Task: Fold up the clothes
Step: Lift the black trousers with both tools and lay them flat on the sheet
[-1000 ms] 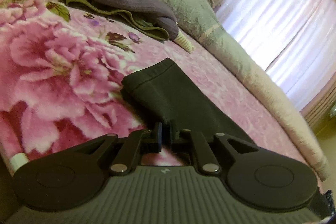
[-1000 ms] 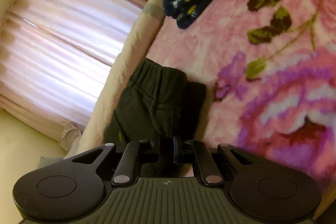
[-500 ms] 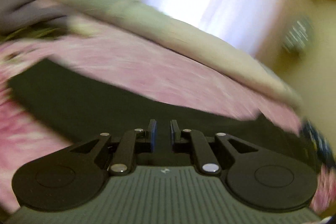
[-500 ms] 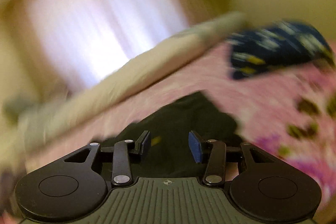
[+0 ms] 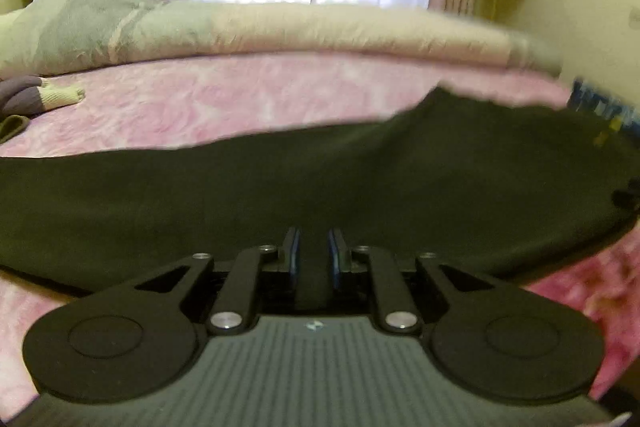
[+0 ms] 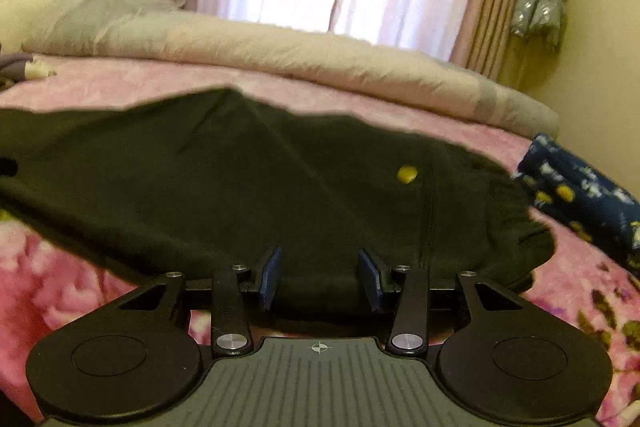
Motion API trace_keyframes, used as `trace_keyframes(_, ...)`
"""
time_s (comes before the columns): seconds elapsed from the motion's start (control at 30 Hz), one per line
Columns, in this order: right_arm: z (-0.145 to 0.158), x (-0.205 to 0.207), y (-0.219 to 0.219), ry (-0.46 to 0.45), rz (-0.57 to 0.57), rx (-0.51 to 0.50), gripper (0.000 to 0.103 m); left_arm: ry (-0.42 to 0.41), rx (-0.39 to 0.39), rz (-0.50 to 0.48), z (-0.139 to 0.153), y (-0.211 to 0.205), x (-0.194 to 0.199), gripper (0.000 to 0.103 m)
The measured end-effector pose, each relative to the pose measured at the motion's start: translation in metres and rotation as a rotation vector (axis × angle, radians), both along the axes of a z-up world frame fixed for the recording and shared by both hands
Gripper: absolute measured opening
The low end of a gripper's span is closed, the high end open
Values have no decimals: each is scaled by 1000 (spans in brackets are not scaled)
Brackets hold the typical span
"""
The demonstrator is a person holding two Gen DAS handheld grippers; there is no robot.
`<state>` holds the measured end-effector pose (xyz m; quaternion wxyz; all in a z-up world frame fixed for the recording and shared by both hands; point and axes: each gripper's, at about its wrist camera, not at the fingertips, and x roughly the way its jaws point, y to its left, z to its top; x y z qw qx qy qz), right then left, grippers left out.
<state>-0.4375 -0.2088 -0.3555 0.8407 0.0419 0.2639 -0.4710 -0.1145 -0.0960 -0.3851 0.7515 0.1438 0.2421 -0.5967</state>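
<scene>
**Operator:** I've got the dark trousers point(image 5: 304, 187) stretched flat on the pink floral blanket point(image 5: 280, 99), long axis running left to right across both wrist views, square to the way my grippers point.

**Observer:** What are your grippers doing?

**Operator:** My left gripper point(image 5: 313, 253) has its jaws at a narrow gap with dark cloth between the pads; I can't tell if it is actually pinching or just resting over the near edge. My right gripper point(image 6: 319, 277) is spread wide, the near hem lying between its fingers, nothing clamped.

**Observer:** Which end is which?

**Operator:** In the right view the gathered waistband end point(image 6: 516, 227) sits to the right, near the navy patterned garment point(image 6: 580, 195), with a small yellow mark point(image 6: 407, 174) on the cloth. The leg end runs off left, toward the purple and cream clothes point(image 5: 28, 97).

**Observer:** So the next fold?

**Operator:** I judge it turns on that axis: each gripper sits at the near long edge, right nearer the waistband, left nearer the legs. Folding lengthwise means carrying the near edge away toward the rolled quilt point(image 6: 320, 55); folding end to end means moving sideways instead.
</scene>
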Motion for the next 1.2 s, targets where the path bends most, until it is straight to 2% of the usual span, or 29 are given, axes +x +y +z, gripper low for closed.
trace_keyframes(0.07,5,-3,14,-35,20,-19,44,-41,20,-26,-8,0,-9,15)
trace_keyframes(0.13,-10,2,14,-2,24,2,44,-86,57,-43,-15,-2,-18,15)
trace_keyframes(0.17,-18,5,13,16,25,13,44,-82,69,-37,-11,-4,-18,15)
trace_keyframes(0.23,-13,8,11,32,20,41,44,-57,83,-28,-2,-8,-16,14)
trace_keyframes(0.3,5,5,0,7,19,91,44,15,69,-25,11,-13,-6,13)
trace_keyframes(0.37,26,-5,-11,-35,15,90,44,38,30,-38,26,-25,-1,13)
trace_keyframes(0.5,54,-8,-65,-78,-37,-3,44,35,-34,-95,44,-79,-6,13)
trace_keyframes(0.6,59,-2,-110,-66,-60,-49,44,39,-68,-155,48,-127,-15,13)
trace_keyframes(0.67,49,4,-135,-25,-57,-49,44,53,-64,-181,38,-156,-19,14)
trace_keyframes(0.73,30,7,-157,35,-62,-21,44,34,-10,-181,14,-174,-19,15)
trace_keyframes(0.77,21,9,-168,64,-64,-8,44,7,35,-166,-1,-178,-18,15)
trace_keyframes(0.8,7,5,-176,102,-76,21,41,17,53,-155,-12,-178,-13,14)
trace_keyframes(0.83,-8,-5,-185,86,-94,90,41,58,44,-148,-16,-175,-7,12)
trace_keyframes(0.87,-15,-19,-190,14,-111,139,41,82,41,-127,-16,-173,0,6)
trace_keyframes(0.9,-16,-24,-191,-8,-116,146,41,86,46,-102,-15,-172,5,6)
trace_keyframes(1.0,-15,-29,-193,-28,-127,153,41,130,60,-75,-9,-167,17,6)
trace_keyframes(1.07,-4,-23,-192,-16,-157,162,41,119,52,-74,3,-164,15,6)
trace_keyframes(1.13,13,-14,-183,-21,-175,127,41,113,28,-110,18,-163,7,8)
trace_keyframes(1.2,28,1,-171,-51,-120,91,41,134,28,-187,25,-170,-7,8)
